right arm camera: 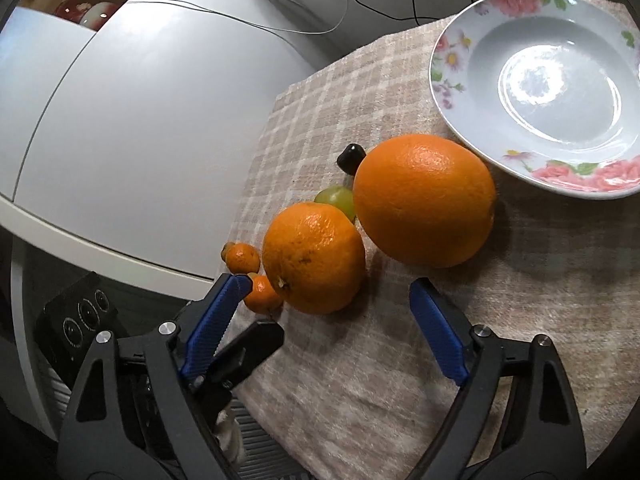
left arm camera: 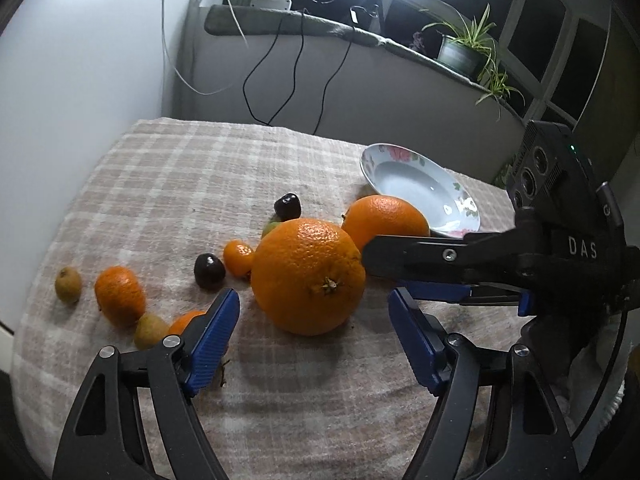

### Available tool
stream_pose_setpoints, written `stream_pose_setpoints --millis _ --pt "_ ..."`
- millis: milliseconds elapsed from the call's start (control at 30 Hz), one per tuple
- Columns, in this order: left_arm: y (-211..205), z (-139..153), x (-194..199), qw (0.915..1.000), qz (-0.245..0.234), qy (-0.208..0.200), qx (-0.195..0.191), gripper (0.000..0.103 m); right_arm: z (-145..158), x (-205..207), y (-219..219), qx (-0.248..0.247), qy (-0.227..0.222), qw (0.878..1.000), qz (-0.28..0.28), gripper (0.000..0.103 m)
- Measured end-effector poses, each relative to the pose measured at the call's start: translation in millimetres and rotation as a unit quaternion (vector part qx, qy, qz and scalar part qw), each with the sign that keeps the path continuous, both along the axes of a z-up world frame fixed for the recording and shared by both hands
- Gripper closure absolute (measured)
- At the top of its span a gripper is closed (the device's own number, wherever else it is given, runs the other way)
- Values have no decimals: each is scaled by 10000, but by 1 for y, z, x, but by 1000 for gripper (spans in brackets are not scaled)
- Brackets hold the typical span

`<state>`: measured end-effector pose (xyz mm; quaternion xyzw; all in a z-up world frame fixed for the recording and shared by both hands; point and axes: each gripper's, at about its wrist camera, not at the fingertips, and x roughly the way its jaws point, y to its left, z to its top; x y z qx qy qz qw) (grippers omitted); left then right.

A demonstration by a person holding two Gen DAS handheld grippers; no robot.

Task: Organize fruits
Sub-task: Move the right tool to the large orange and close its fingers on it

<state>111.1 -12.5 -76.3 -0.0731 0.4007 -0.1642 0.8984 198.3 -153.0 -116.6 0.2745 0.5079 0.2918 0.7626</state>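
Both tongs spread wide over scattered fruit on a checked cloth.

The left gripper [left arm camera: 314, 316] hangs spread, gripping nothing, just near of a large orange [left arm camera: 309, 276]; the right gripper [right arm camera: 326, 312], also spread and gripping nothing, reaches in from the right beside it. A second orange [left arm camera: 384, 218] sits farther right, against the flowered plate [left arm camera: 420, 190]. To the left lie cherries [left arm camera: 209, 271], small tangerines [left arm camera: 119, 295] and a brownish fruit [left arm camera: 68, 285] on the cloth [left arm camera: 168, 184].

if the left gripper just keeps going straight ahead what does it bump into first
Most likely the nearer big orange: it sits centred just ahead of the open left gripper, between the lines of its fingers. Depth is hard to judge through the fisheye.
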Motion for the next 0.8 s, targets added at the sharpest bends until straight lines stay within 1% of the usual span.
stream_pose_setpoints --millis 100,333,467,500,533,600,633,800 --pt "-5 -2 4 10000 -78 20 46 27 -4 7 7 51 50 10000 29 16" --pt "-9 -8 13 9998 -112 80 156 27 -7 18 20 -98 41 9999 75 30" --pt "-8 -11 18 9997 -74 123 178 27 -9 19 26 -226 -12 9997 97 31" --pt "-7 -12 19 9997 -65 133 185 27 -10 19 26 -245 -16 9997 94 32" --pt "-7 -13 20 9997 -66 143 188 27 -11 19 27 -247 -11 9996 104 35" --pt "-7 -16 23 9996 -75 188 181 33 -13 19 28 -181 6 9997 161 38" --pt "-7 -17 24 9996 -67 193 187 33 -13 20 30 -167 3 9997 191 40" --pt "-6 -16 22 9997 -47 135 177 32 -14 21 31 -199 -23 9996 188 41"
